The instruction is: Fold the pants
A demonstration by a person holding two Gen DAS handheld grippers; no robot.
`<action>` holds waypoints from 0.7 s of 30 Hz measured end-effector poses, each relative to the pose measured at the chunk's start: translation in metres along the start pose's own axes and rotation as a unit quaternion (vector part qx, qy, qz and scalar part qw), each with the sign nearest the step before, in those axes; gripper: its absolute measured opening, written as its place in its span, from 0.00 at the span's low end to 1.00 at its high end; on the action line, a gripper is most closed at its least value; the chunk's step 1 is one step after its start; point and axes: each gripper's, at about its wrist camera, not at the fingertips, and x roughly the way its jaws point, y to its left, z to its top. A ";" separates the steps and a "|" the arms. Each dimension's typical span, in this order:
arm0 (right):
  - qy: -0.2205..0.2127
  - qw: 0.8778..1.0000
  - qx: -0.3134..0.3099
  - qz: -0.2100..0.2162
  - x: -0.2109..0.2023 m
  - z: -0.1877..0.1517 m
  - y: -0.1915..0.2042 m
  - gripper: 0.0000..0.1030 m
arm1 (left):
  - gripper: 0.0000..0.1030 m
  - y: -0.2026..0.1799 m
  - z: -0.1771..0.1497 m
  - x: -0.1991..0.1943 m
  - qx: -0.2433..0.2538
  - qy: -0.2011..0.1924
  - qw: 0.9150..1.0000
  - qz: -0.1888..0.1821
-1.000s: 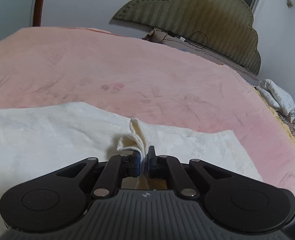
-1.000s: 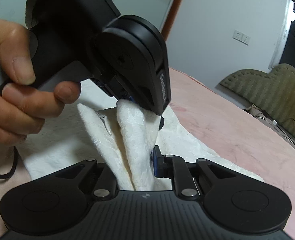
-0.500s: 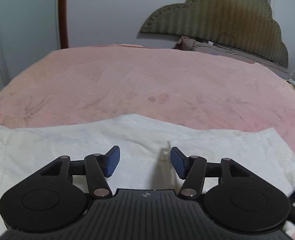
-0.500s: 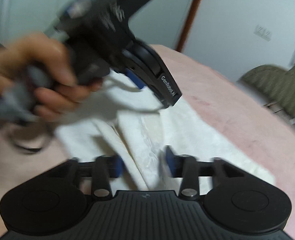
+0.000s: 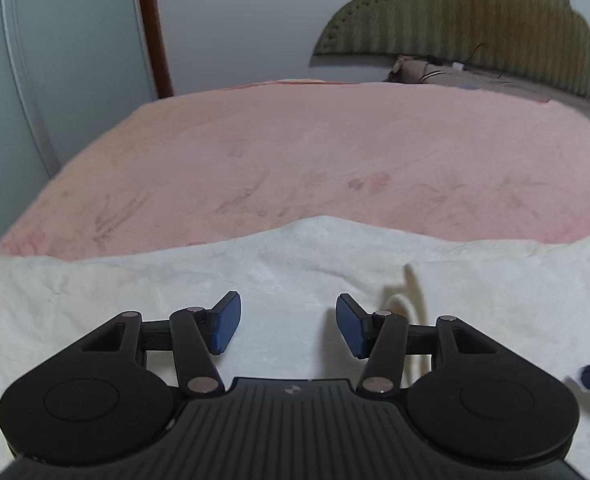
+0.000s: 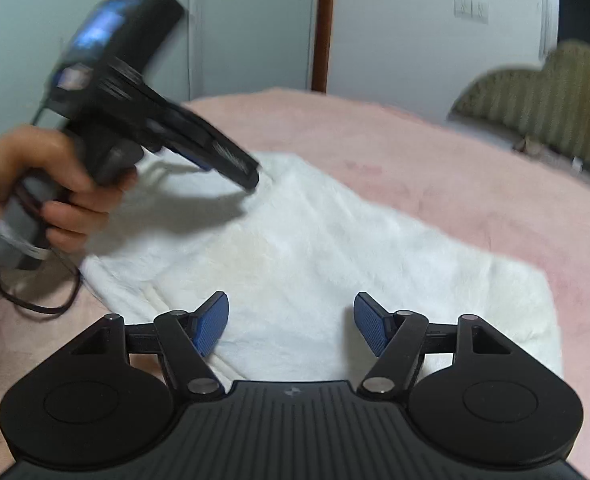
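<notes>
1. The white pants (image 6: 315, 256) lie folded and flat on a pink bed (image 6: 435, 168), spread across its near part; the cloth reaches from the left hand's side over to a squared corner at the right in the right wrist view.
2. The left tongs (image 5: 288, 326) stand spread — both blue pads apart, with only flat cloth showing beneath the gap and nothing pinched.
3. A small loop or ridge of white fabric (image 5: 409, 296) rises just beside the right-hand pad in the left wrist view; whether it touches the pad I cannot tell.
4. The right tongs (image 6: 291, 320) are opening at this moment, pads wide apart over the pants, nothing between them.
5. In the right wrist view the left tongs appear blurred, held by a hand (image 6: 43, 188) at the far left edge of the pants, the tips angled down toward the cloth.
6. A dark cable (image 6: 35, 304) loops on the bed below that hand.
7. Beyond the bed stands an olive scalloped headboard (image 5: 475, 32) — and a pale wall with a brown door frame (image 5: 153, 28).
</notes>
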 end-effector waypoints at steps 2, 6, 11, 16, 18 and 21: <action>-0.020 1.000 -0.023 0.008 -0.008 0.003 0.008 0.67 | 0.57 0.004 0.000 -0.003 -0.012 0.000 1.000 -0.004; -0.006 0.995 -0.104 -0.011 -0.002 0.003 0.035 0.66 | 0.57 0.017 0.001 -0.011 -0.062 0.021 0.997 -0.045; 0.004 0.989 -0.141 -0.035 0.009 -0.002 0.044 0.66 | 0.58 0.034 -0.009 -0.024 -0.114 0.053 0.987 -0.103; -0.008 0.990 -0.119 -0.073 0.006 -0.003 0.037 0.67 | 0.59 0.054 -0.025 -0.033 -0.198 0.099 0.954 -0.204; -0.011 0.992 -0.102 -0.072 0.006 -0.001 0.032 0.67 | 0.59 0.059 -0.031 -0.033 -0.226 0.120 0.935 -0.245; -0.014 0.992 -0.101 -0.079 -0.001 0.000 0.031 0.67 | 0.59 0.060 -0.040 -0.029 -0.262 0.155 0.901 -0.310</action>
